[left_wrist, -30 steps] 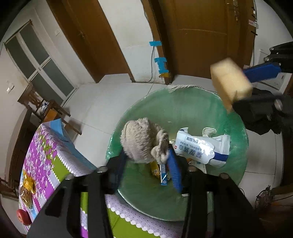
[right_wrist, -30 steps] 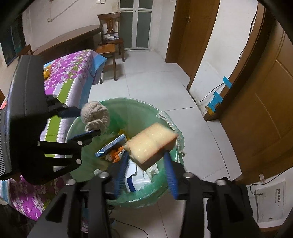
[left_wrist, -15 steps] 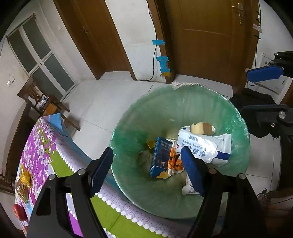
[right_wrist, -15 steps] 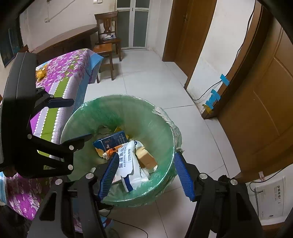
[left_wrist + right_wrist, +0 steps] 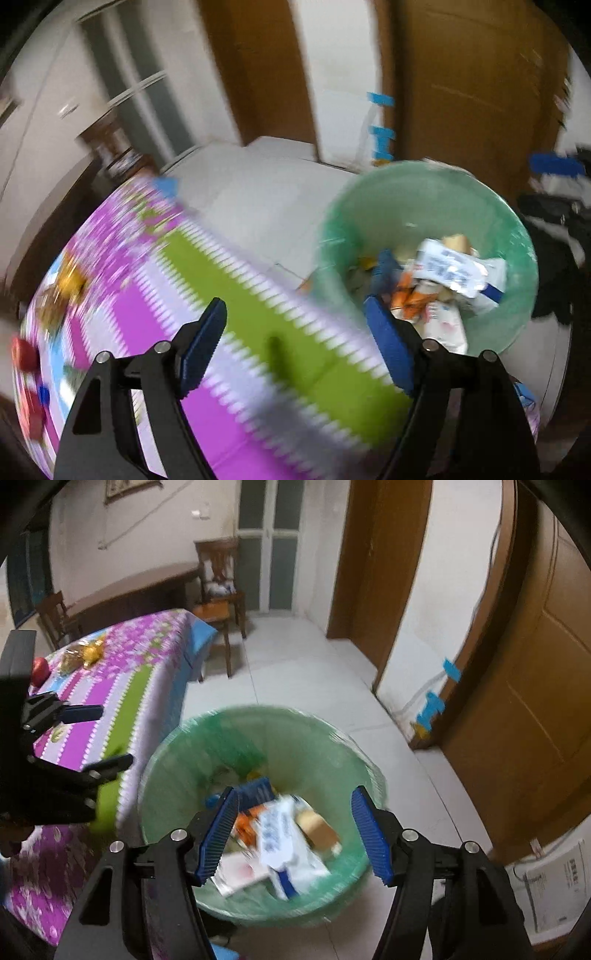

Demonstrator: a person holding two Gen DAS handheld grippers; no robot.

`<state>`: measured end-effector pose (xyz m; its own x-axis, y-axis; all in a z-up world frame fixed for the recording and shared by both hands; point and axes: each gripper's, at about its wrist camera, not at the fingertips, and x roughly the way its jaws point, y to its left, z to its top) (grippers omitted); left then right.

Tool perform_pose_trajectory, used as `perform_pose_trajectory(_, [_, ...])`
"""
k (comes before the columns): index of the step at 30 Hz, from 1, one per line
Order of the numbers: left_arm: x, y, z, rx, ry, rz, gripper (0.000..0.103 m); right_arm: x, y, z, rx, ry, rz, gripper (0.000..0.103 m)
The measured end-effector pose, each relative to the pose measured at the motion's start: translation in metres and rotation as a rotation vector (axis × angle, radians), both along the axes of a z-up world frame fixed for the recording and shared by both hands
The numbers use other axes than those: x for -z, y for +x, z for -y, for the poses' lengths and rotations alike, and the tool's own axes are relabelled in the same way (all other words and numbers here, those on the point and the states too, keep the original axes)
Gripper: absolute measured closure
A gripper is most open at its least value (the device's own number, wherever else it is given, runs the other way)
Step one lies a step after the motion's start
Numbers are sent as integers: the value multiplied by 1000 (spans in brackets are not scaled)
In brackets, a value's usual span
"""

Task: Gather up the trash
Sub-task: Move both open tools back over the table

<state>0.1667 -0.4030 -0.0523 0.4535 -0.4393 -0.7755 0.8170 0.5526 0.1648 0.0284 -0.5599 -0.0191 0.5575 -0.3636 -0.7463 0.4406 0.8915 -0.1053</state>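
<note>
A bin with a green liner (image 5: 314, 738) stands on the floor beside the table. In it lie a white wipes packet (image 5: 288, 834), a yellow sponge (image 5: 317, 825), a blue box (image 5: 256, 790) and orange wrappers. My right gripper (image 5: 295, 794) hangs open above the bin with nothing between its fingers. The left wrist view is blurred. There my left gripper (image 5: 293, 306) is over the table's edge, left of the bin (image 5: 424, 192), its jaws opening and nothing between them. The packet (image 5: 454, 269) shows there too. In the right wrist view the left gripper (image 5: 99, 738) is at the left.
The table wears a purple, green and white striped cloth (image 5: 122, 672); a red apple (image 5: 40, 668) and a gold wrapper (image 5: 85, 653) lie at its far end. A wooden chair (image 5: 218, 590) stands behind it. Brown doors line the right. Black fabric (image 5: 554, 277) lies beyond the bin.
A second ago the left gripper held a beige knitted ball and the right held the sponge over the bin. Both let go. The left gripper has since swung left over the table.
</note>
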Motion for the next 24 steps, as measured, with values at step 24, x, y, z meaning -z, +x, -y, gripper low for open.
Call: perform_pose_trajectory(24, [22, 177, -230, -633, -293, -463, 51, -2, 172, -161, -430, 155, 109, 39])
